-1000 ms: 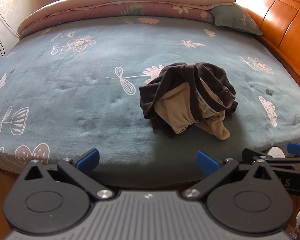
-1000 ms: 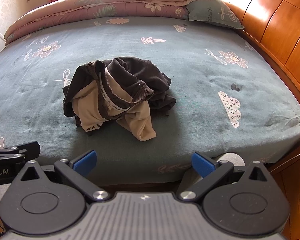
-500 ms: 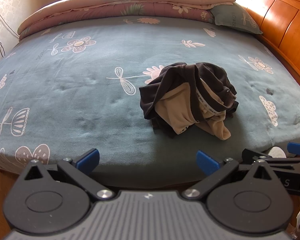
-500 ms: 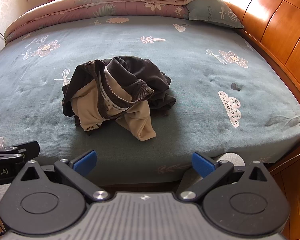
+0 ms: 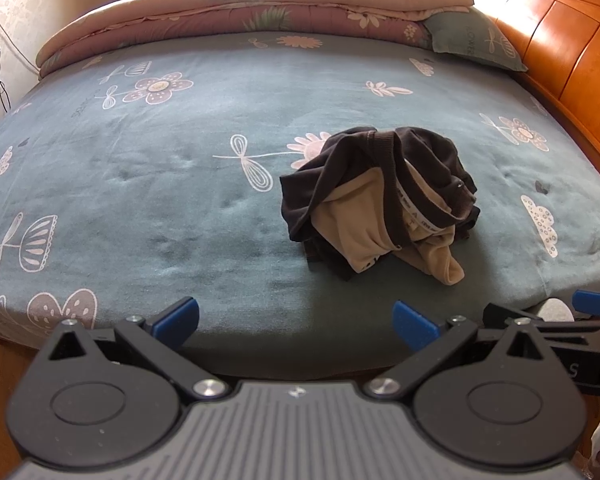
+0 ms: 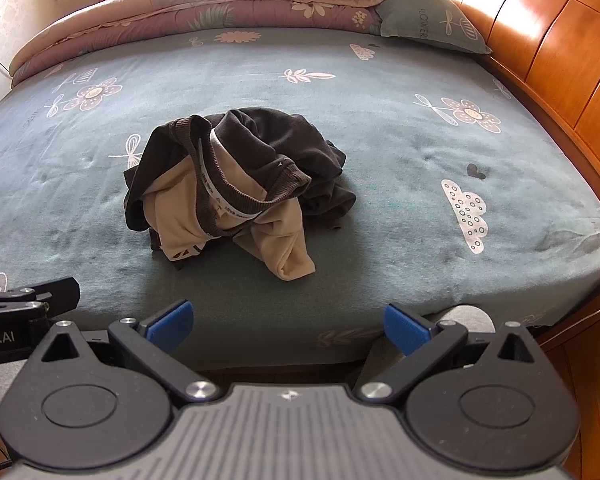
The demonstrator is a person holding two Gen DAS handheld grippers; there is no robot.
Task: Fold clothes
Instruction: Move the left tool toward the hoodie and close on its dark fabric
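At the foot of the bed, the left tool (image 5: 296,320) and right tool (image 6: 286,326) hang side by side, each spread wide with blue pads gripping nothing and touching nothing. The left wrist view catches the right tool's tip at its right edge; the right wrist view shows the left tool's body at its left edge. On the teal flowered sheet (image 5: 148,184), a crumpled dark brown and tan garment (image 6: 228,184) lies in a heap near the front edge, unfolded. Beyond it, a rolled floral quilt (image 6: 228,4) and a teal pillow (image 6: 427,24) sit against the wooden headboard (image 6: 547,36).
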